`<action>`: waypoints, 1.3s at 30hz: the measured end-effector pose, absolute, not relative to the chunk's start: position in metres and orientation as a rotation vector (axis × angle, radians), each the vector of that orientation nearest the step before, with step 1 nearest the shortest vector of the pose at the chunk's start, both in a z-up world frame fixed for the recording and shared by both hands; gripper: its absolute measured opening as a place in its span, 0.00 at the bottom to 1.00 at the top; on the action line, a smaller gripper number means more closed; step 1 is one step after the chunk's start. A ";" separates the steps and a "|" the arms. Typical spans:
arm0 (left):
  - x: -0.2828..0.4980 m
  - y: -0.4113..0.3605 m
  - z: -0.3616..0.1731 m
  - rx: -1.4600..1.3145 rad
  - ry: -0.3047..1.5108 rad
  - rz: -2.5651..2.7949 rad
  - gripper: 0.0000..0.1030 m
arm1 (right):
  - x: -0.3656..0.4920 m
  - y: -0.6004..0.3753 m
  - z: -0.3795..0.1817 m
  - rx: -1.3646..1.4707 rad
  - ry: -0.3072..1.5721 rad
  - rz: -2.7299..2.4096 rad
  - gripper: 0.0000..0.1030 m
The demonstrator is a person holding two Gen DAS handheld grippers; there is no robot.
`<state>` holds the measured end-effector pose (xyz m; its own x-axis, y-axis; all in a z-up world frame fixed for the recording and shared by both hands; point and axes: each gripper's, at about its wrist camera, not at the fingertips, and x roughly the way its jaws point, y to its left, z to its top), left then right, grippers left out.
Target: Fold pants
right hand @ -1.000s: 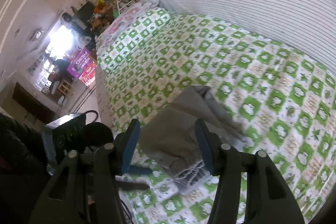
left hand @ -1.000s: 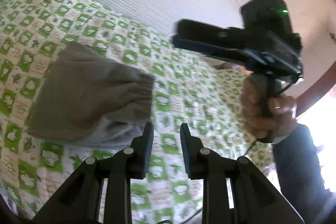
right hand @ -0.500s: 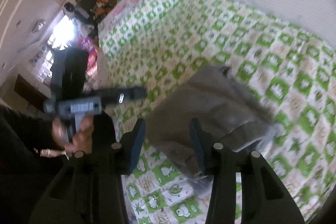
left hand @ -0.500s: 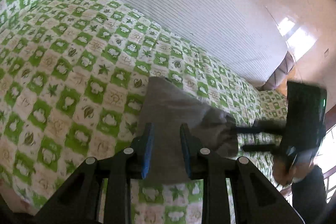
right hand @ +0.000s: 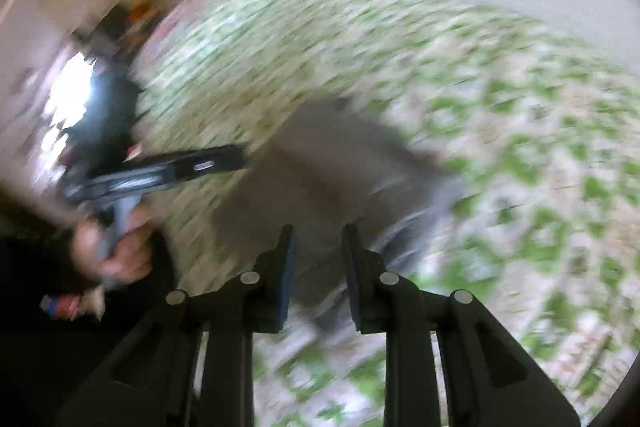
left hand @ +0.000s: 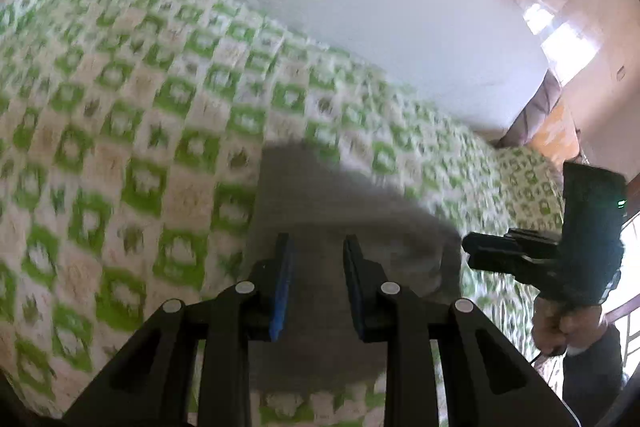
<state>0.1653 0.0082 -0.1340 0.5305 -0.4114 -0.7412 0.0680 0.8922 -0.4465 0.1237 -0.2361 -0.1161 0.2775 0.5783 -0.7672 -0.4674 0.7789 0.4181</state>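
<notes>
The grey pants (left hand: 332,211) lie folded in a compact bundle on the green-and-white checked bedspread (left hand: 120,115). My left gripper (left hand: 316,247) hovers over the bundle's near part, jaws a little apart with nothing between them. The right gripper shows in the left wrist view (left hand: 472,257) at the bundle's right edge. In the blurred right wrist view the pants (right hand: 328,163) lie ahead of my right gripper (right hand: 318,239), which is open and empty. The left gripper shows there (right hand: 236,157) at the bundle's left edge.
A white striped cover (left hand: 360,7) lies on the far part of the bed. A pillow in the same checked cloth (left hand: 524,175) sits at the right. Bright window light and clutter (right hand: 72,95) are at the left of the right wrist view.
Both views are now motion-blurred. Both grippers have moved in towards the folded pants, and the right gripper's jaws have narrowed since a second ago.
</notes>
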 end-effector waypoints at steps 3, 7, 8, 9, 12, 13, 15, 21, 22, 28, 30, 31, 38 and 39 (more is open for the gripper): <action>0.183 -0.001 -0.134 -0.375 0.991 -0.328 0.25 | 0.134 -0.243 -0.139 0.217 1.151 0.663 0.31; 0.197 -0.016 -0.156 -0.332 1.019 -0.297 0.25 | 0.137 -0.232 -0.142 0.128 1.110 0.630 0.20; 0.200 -0.016 -0.158 -0.344 1.004 -0.287 0.25 | 0.141 -0.238 -0.136 0.160 1.080 0.618 0.08; 0.204 -0.015 -0.159 -0.363 1.003 -0.282 0.25 | 0.144 -0.245 -0.130 0.180 1.047 0.599 0.00; 0.214 -0.017 -0.167 -0.359 1.022 -0.268 0.25 | 0.148 -0.260 -0.130 0.155 1.053 0.517 0.00; 0.215 -0.021 -0.169 -0.326 1.026 -0.259 0.25 | 0.146 -0.261 -0.133 0.148 1.066 0.510 0.00; 0.217 -0.025 -0.172 -0.286 1.019 -0.250 0.25 | 0.135 -0.259 -0.124 0.173 1.028 0.552 0.01; 0.222 -0.023 -0.173 -0.336 1.036 -0.252 0.25 | 0.089 -0.196 -0.108 0.063 1.007 0.728 0.01; 0.223 -0.023 -0.174 -0.331 1.041 -0.252 0.25 | 0.086 -0.186 -0.126 -0.009 1.089 0.700 0.01; 0.234 -0.039 -0.181 -0.254 1.073 -0.271 0.24 | 0.074 -0.210 -0.156 0.052 1.186 0.654 0.00; 0.234 -0.040 -0.180 -0.227 1.078 -0.265 0.24 | 0.069 -0.208 -0.141 0.037 1.145 0.671 0.01; 0.232 -0.038 -0.178 -0.230 1.081 -0.270 0.24 | 0.067 -0.212 -0.129 0.074 1.111 0.691 0.04; 0.177 -0.011 -0.154 -0.370 1.051 -0.337 0.25 | 0.104 -0.209 -0.112 0.119 1.002 0.598 0.04; 0.165 -0.013 -0.154 -0.378 1.059 -0.362 0.25 | 0.113 -0.207 -0.124 0.069 1.032 0.523 0.04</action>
